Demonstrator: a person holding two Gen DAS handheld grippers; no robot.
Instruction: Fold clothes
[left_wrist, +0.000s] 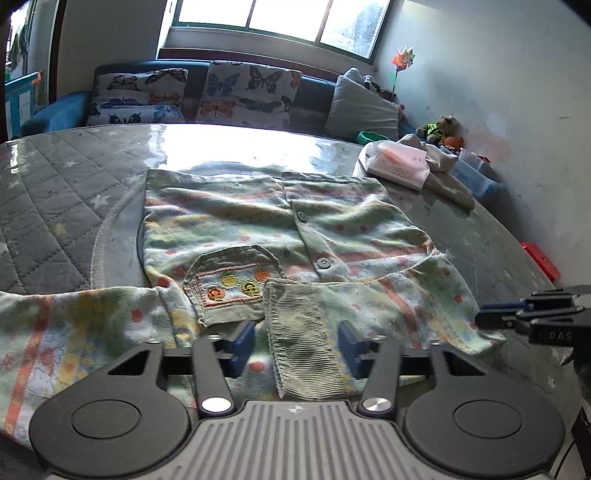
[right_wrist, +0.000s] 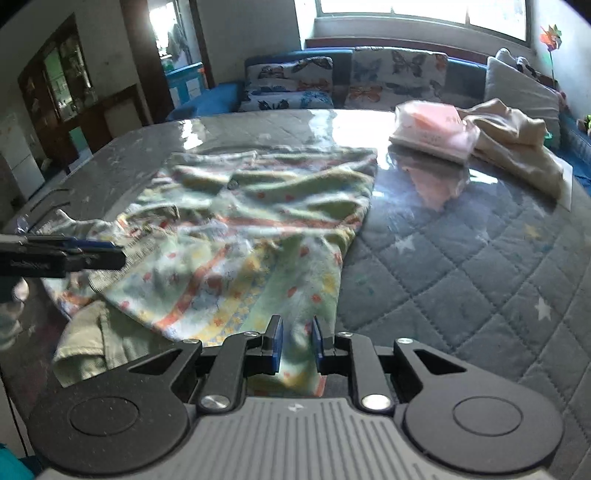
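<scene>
Pinching soft printed cardigan (right_wrist: 236, 236) hem w/ right claw (right_wrist: 295, 343), left claw (left_wrist: 295, 345) apart over ribbed cuff (left_wrist: 303, 343), quilted table (right_wrist: 461, 277)

blur: right wrist view is smearing the patterned shirt (right_wrist: 236, 236) so its print is not reading clearly | cut off: right gripper (left_wrist: 532, 319) is showing only partly at the left view's edge | hidden: shirt fold between the right gripper's pads (right_wrist: 275, 341) is running out of sight under its body | tabletop (left_wrist: 236, 144) glare is washing out detail

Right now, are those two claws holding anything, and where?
The right gripper pinches the patterned shirt by its near sleeve. The left gripper is open around the ribbed collar, holding nothing.
</scene>
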